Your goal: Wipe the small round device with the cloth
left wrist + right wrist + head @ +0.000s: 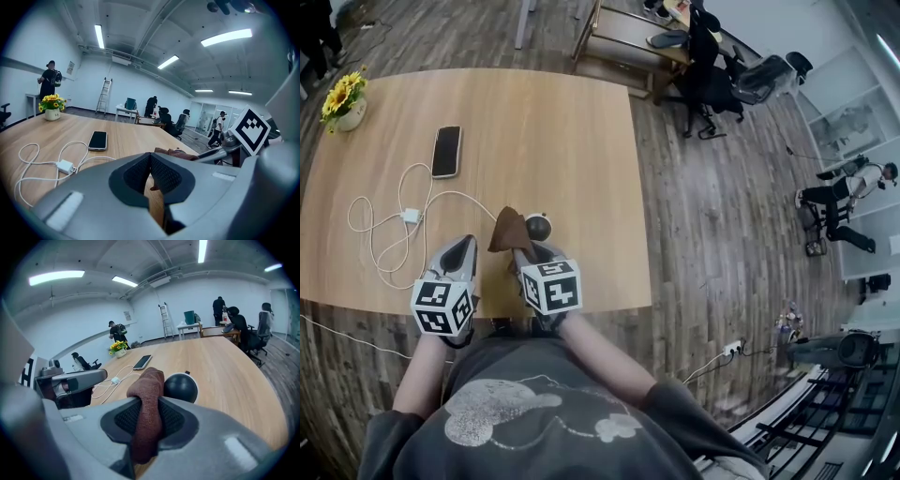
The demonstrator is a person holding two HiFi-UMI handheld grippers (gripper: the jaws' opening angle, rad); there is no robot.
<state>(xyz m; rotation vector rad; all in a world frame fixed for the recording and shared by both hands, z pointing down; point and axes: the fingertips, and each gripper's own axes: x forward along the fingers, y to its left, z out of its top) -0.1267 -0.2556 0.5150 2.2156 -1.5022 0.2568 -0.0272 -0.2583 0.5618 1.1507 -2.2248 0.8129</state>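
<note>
Right gripper view shows my right gripper [144, 420] clenched on the brown cloth [147, 383]. A fold stands up past the jaws, which gives me a pad of fabric to rub with. The small round device [180, 387] sits on the table [225, 362] just beyond and to the right of that fold, toward the near edge. I can't tell whether the two touch. My left gripper [151, 176] is pinched together on nothing and held off to the left, probably free to steady the device.
</note>
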